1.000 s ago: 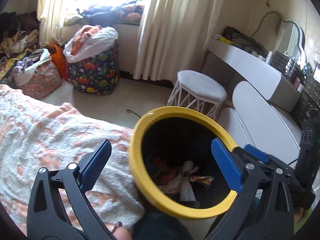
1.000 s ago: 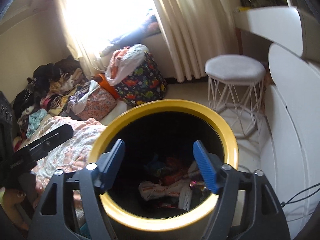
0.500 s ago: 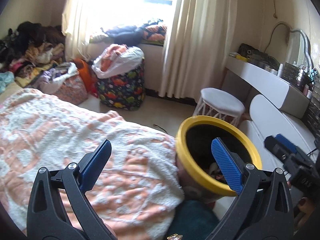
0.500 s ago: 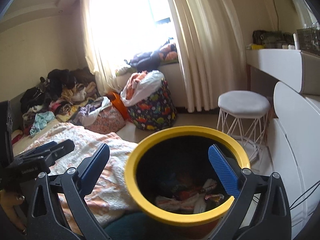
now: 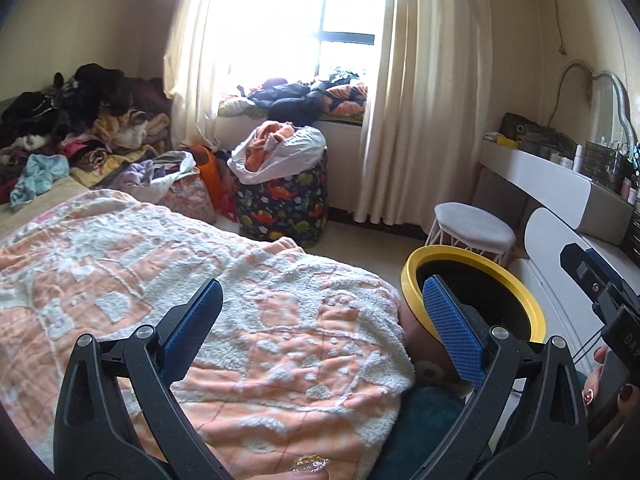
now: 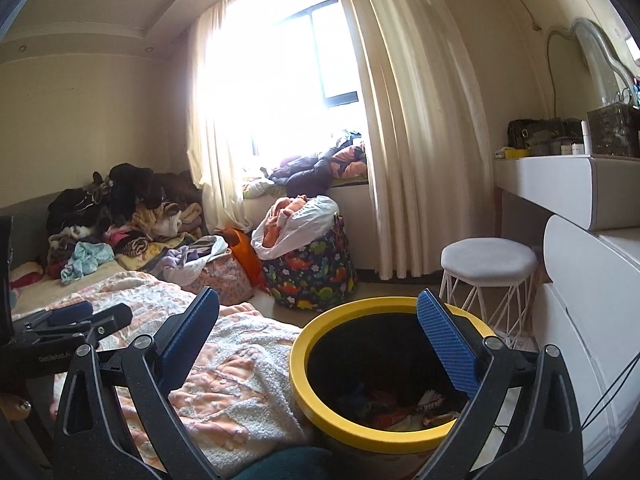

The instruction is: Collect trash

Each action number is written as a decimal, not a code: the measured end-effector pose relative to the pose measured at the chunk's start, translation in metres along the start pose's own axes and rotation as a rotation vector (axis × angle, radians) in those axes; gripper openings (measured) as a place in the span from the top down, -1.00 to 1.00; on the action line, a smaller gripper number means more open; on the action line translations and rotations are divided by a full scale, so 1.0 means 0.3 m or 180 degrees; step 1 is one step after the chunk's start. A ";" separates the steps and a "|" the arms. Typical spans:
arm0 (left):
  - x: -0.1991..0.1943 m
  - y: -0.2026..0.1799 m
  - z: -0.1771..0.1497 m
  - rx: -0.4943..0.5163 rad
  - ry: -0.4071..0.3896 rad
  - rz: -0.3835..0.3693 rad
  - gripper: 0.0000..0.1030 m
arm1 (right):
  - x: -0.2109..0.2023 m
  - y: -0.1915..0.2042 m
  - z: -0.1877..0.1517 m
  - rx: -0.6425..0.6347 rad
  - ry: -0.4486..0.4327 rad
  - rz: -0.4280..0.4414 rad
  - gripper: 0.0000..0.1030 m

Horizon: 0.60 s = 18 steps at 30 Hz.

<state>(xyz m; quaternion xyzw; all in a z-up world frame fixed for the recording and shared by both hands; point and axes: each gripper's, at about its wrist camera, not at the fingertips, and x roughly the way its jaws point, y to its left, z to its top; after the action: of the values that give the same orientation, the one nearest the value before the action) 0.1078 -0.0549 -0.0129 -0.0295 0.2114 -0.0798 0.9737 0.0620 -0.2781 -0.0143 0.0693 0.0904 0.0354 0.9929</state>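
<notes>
Two wrist views low beside the bed (image 5: 200, 300), facing the window (image 6: 280, 60); shared yellow-rimmed bin (image 6: 384, 376) nearby.

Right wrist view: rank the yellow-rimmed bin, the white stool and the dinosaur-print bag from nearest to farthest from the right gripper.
1. Yellow-rimmed bin, directly under the right gripper, low centre.
2. White stool, behind the bin, to the right.
3. Dinosaur-print bag, by the curtain, left of the stool; close to it in depth.

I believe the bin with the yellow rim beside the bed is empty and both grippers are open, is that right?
Not quite: the bin is not empty. The right wrist view shows wrappers lying at its bottom. The left gripper and right gripper are indeed open.
</notes>
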 end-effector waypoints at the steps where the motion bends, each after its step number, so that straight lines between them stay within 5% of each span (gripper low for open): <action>1: -0.004 0.003 0.001 -0.0005 -0.0009 0.0009 -0.79 | -0.001 0.002 -0.001 -0.0010 -0.0015 0.0007 -0.87; 18: -0.014 0.007 0.005 0.0018 -0.0018 0.0042 -0.79 | -0.001 -0.004 -0.013 0.0033 -0.0006 -0.0076 -0.87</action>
<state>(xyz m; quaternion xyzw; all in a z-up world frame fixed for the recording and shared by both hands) 0.1050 -0.0521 -0.0101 -0.0256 0.2086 -0.0739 0.9749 0.0610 -0.2787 -0.0181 0.0734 0.0904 0.0229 0.9929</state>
